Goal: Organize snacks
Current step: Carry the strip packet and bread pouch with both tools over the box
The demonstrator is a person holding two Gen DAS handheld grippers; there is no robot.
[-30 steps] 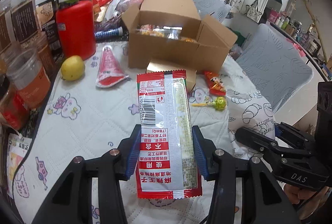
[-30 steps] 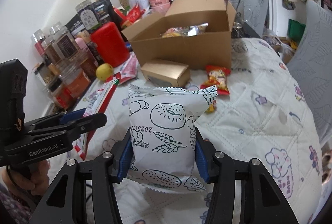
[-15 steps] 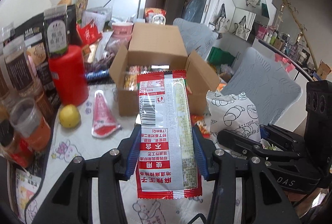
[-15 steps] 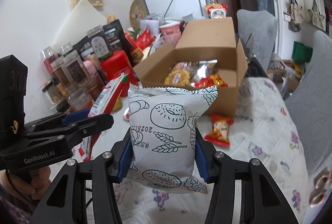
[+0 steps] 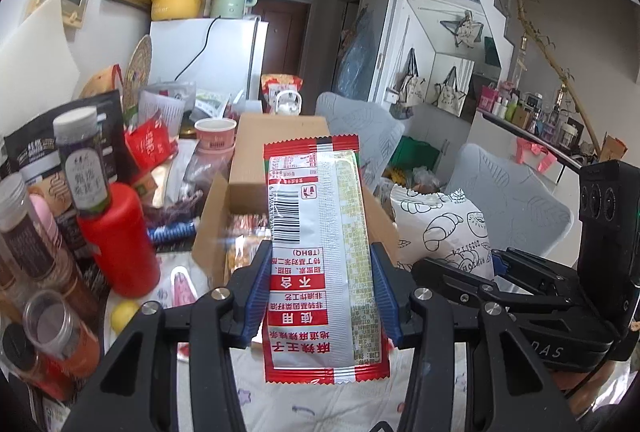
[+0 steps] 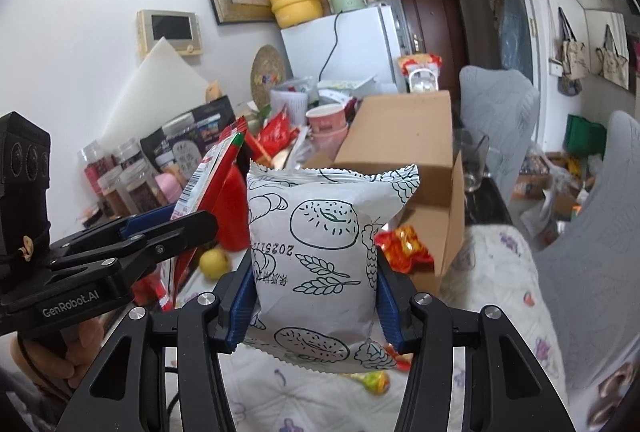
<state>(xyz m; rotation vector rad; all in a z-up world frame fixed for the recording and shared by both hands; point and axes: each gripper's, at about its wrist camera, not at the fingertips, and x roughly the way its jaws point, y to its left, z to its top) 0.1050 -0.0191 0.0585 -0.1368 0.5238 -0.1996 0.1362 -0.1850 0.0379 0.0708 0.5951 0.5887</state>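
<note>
Left claw (image 5: pixel 320 292), L wrist view: blue pads pinching red-and-silver snack sachet (image 5: pixel 320 248) at both long edges; sachet upright, barcode side facing cam, held off the tabletop (image 5: pixel 320 408). Behind it: open cardboard box (image 5: pixel 256 167) w/ snack packs inside. Red bottle (image 5: pixel 120 240) at left, lemon (image 5: pixel 124 316) just below it. Right claw (image 5: pixel 496 272) visible at right, carrying white bread-print bag (image 5: pixel 444 224).

Right claw (image 6: pixel 314 300), R wrist view: pads clamped on white bread-print bag (image 6: pixel 320 244), both sides; bag upright, clear of tabletop (image 6: pixel 496 296). Cardboard box (image 6: pixel 400 135) directly behind, flap up. Left claw (image 6: pixel 176 216) at left w/ sachet (image 6: pixel 212 171) edge-on. Lemon (image 6: pixel 214 262) betw. the two claws.
</note>
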